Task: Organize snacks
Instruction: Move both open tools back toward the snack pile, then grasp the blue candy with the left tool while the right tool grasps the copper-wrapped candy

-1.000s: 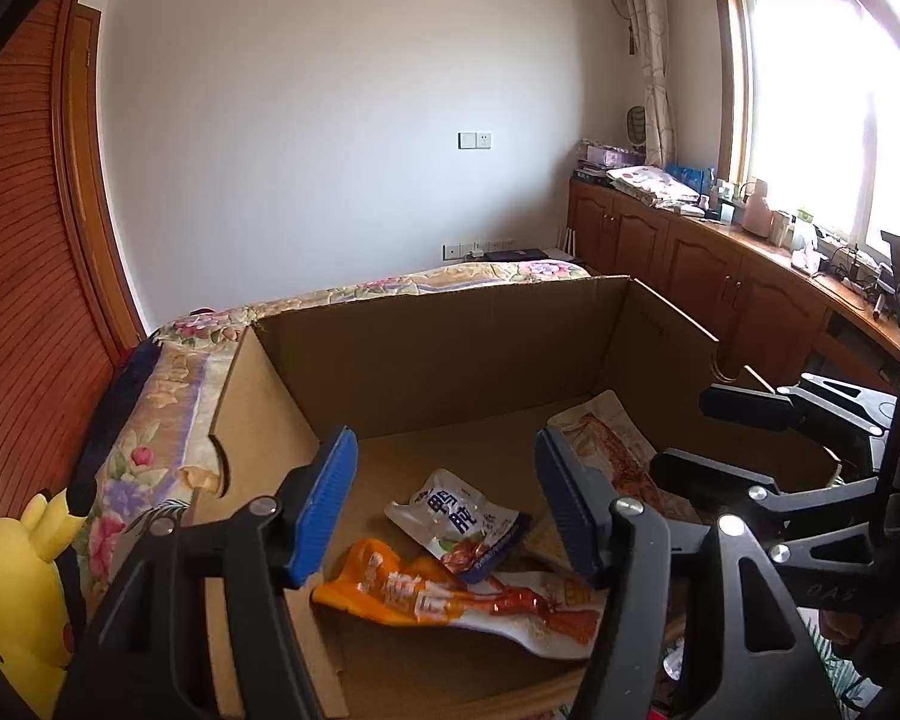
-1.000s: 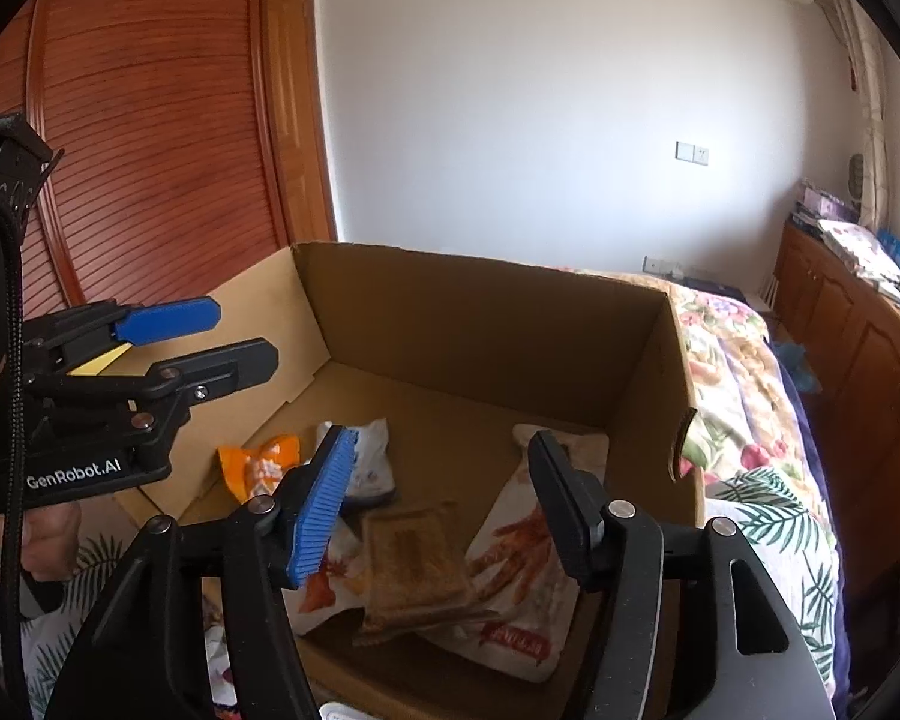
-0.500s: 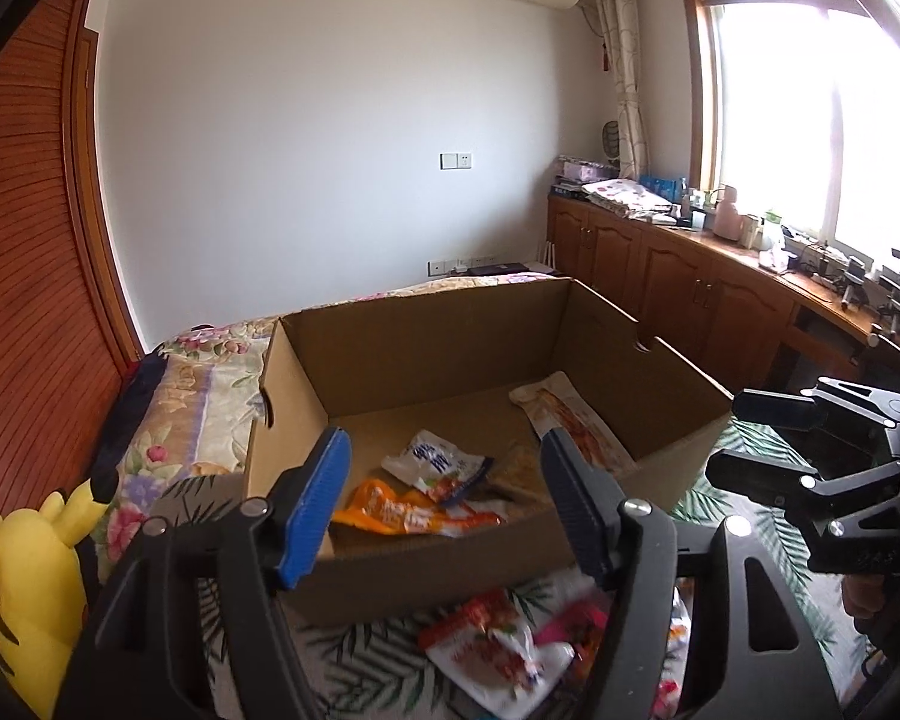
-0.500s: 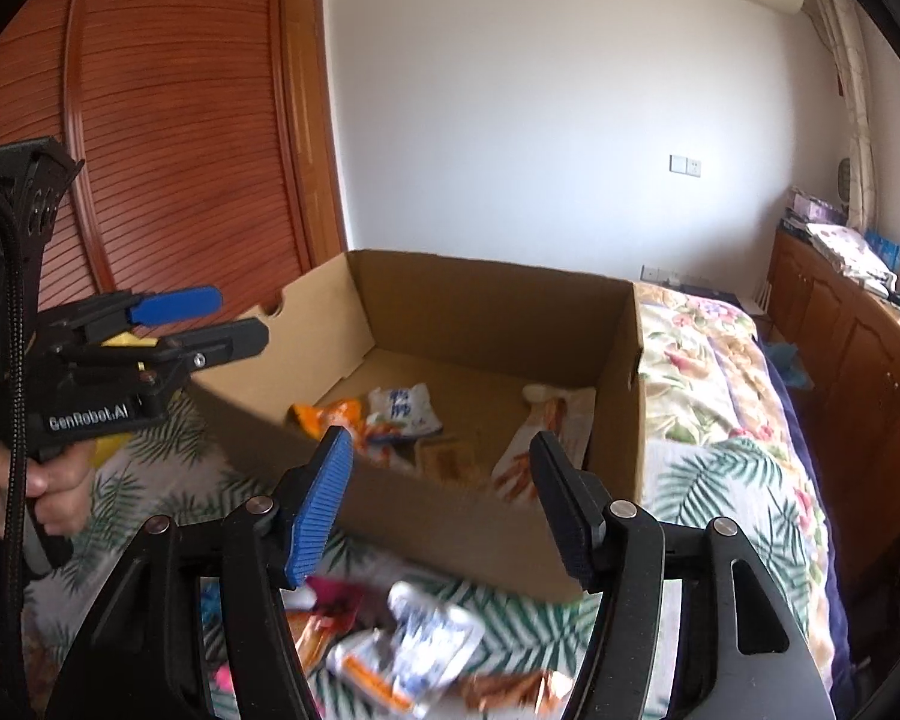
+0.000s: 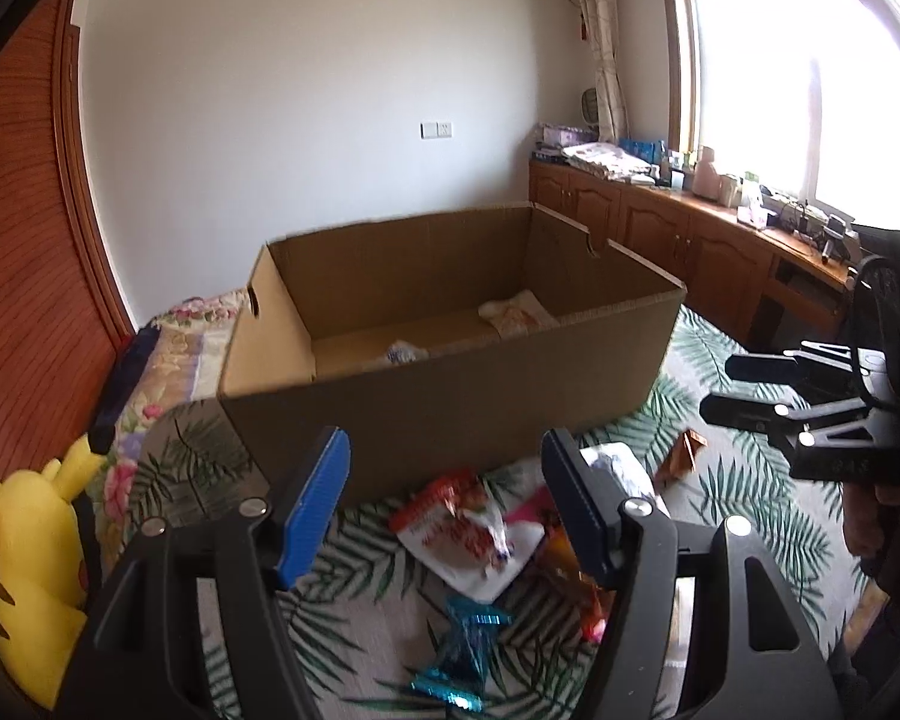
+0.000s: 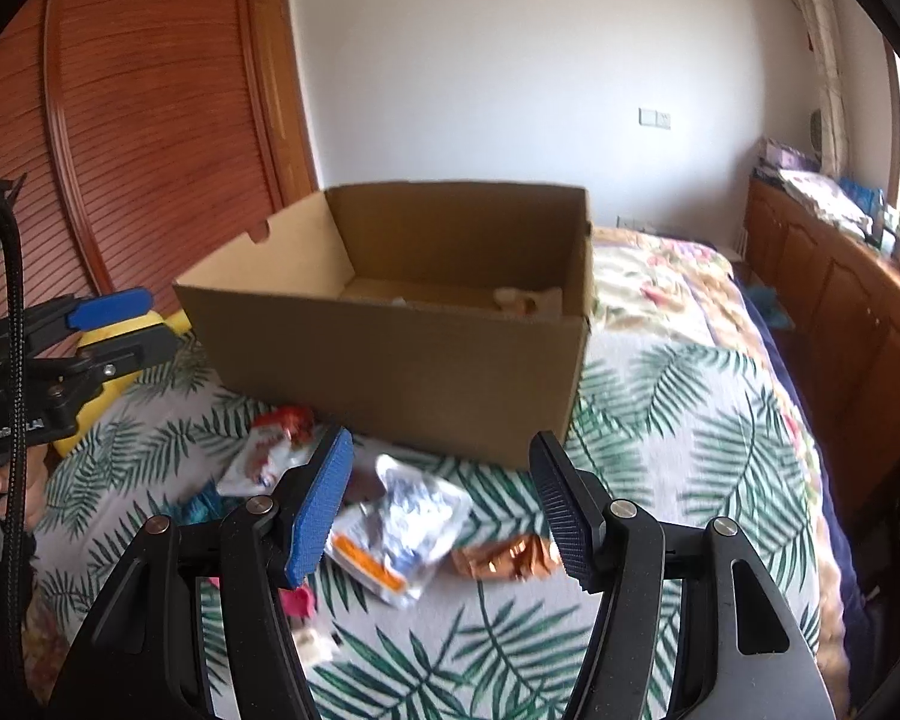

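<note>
Snacks lying loose on bed just before cardboard box, both left gripper and right gripper hovering wide and empty, risking slippery crinkly packets sliding out or two overlapping packets getting pinched together.

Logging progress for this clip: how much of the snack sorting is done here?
Partway. A few packets already lie inside the cardboard box. Nothing is in hand: left gripper and right gripper are both open and empty. Left on the bedspread: a red-and-white packet, a blue-and-white packet, a copper wrapper and a teal wrapper.
</note>
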